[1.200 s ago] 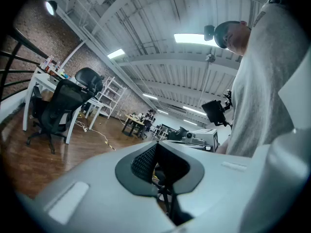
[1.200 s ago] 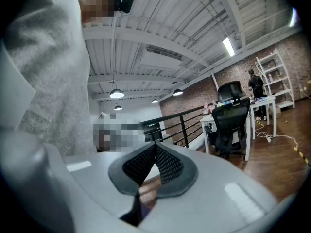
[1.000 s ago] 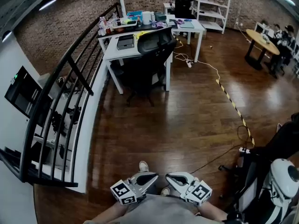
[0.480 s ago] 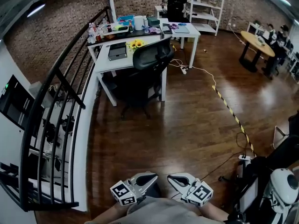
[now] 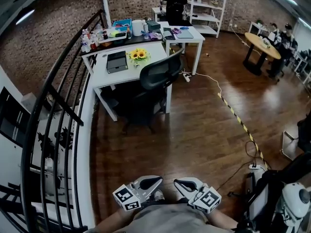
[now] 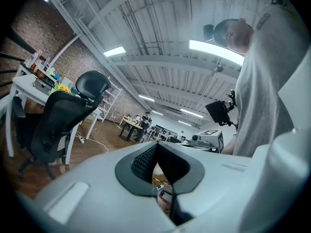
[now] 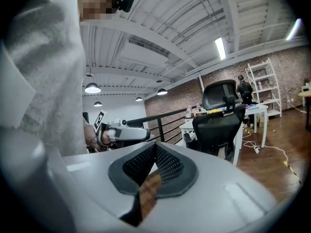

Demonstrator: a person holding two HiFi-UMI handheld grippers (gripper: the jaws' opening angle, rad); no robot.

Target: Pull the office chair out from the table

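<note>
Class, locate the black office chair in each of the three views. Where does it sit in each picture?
Head view: office chair in the upper centre, at the white table.
Left gripper view: office chair on the left side.
Right gripper view: office chair right of centre.
Shared landmark: the white table behind the chair.

Head view looks down; gripper views level, share chair (image 5: 158,76).

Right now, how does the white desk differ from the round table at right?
The white desk is rectangular; the round table is tan wood. The desk has an empty black office chair pushed against it; people sit at the round table. Both stand on the wood floor.
</note>
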